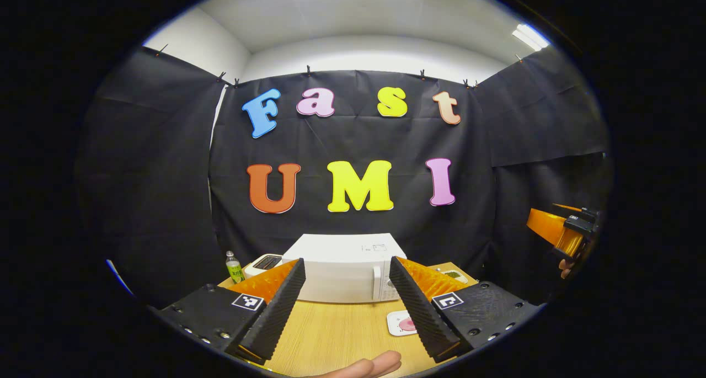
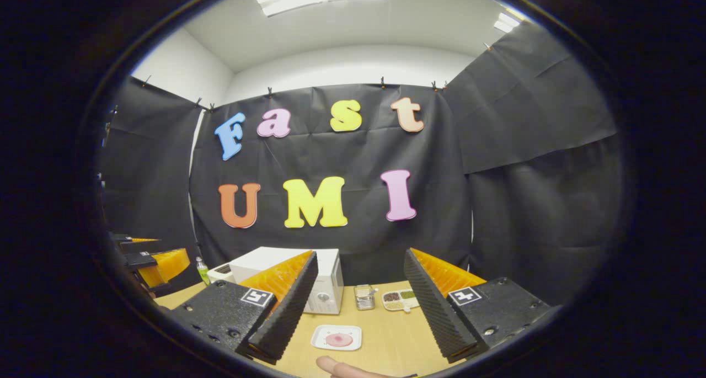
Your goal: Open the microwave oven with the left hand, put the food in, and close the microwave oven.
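**Two grippers held back, microwave door shut**

Two grippers hang above the near edge of the table (image 1: 331, 334), both spread wide and holding nothing. In the left gripper view, the left gripper (image 1: 347, 306) faces the microwave (image 1: 345, 276) almost head-on; the white box sits well ahead, framed between its two fingers, with its door closed. The control panel lies on the box's right side, so the door's opening edge is judged to be beside that panel, slightly right of the gripper's centre line. This is the relation that governs the coming move: the left gripper has a straight run forward to the door.

In the right gripper view, the right gripper (image 2: 358, 312) sees the microwave (image 2: 309, 281) off to its left and partly behind its own left finger. The food, a pink item on a small white plate (image 2: 336, 337), lies on the table just ahead of and below this gripper, nearer to it than to the left one. The plate (image 1: 401, 323) stands clear in front of the microwave's right end.

A green bottle (image 1: 234, 266) and a toaster (image 1: 265, 263) stand left of the microwave. A divided dish (image 2: 401, 299) and a small jar (image 2: 364, 297) stand to its right.

Assessment: task not yet begun; door opening is the first step.
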### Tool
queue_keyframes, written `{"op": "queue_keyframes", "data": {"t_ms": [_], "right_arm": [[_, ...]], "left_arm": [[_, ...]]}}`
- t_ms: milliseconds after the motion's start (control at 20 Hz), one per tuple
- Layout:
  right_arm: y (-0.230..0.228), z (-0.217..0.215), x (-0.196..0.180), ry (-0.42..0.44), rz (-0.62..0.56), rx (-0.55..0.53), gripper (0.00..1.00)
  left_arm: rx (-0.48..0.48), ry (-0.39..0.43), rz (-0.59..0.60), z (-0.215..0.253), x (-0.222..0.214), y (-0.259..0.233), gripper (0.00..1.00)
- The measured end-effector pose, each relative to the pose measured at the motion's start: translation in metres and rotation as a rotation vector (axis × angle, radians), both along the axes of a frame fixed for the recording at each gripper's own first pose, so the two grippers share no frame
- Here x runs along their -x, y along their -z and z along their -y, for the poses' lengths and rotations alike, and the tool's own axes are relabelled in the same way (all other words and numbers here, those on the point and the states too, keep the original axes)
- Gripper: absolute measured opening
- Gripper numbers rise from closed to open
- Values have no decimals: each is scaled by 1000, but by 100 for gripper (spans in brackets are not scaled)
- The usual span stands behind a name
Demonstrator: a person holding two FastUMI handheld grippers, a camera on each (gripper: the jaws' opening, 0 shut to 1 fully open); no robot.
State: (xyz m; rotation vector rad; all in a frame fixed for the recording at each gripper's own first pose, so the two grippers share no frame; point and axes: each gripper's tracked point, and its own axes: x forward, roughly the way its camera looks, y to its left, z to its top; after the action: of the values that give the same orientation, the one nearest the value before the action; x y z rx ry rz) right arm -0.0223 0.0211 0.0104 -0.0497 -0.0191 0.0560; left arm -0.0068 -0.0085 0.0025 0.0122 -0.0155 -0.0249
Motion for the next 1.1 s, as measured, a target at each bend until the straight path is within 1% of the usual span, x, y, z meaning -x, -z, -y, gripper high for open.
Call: {"op": "queue_keyframes", "data": {"t_ms": [50,100,300,450,500,550,650,750,900,1100], "right_arm": [[1,0,1,1,0,1,100],[1,1,2,2,0,2,91],[-3,9,1,16,22,2,91],[-5,17,0,29,47,6,91],[-9,23,-2,43,69,19,91],[-14,26,-2,51,94,36,100],[-25,32,-2,57,149,54,100],[-28,40,-5,62,167,51,100],[-26,49,-13,69,150,50,100],[-16,61,-24,78,112,58,100]], "left_arm": [[5,2,-2,0,-1,1,95],[8,1,1,-2,-1,1,95],[23,-4,36,-5,-10,-6,95],[46,9,75,-2,-21,-12,94],[44,4,84,-2,-27,-12,94],[39,0,87,-1,-34,-10,94],[37,4,76,6,-51,-2,94],[45,9,64,14,-74,9,94],[46,24,43,29,-115,34,94],[75,38,-19,46,-177,83,94]]}}
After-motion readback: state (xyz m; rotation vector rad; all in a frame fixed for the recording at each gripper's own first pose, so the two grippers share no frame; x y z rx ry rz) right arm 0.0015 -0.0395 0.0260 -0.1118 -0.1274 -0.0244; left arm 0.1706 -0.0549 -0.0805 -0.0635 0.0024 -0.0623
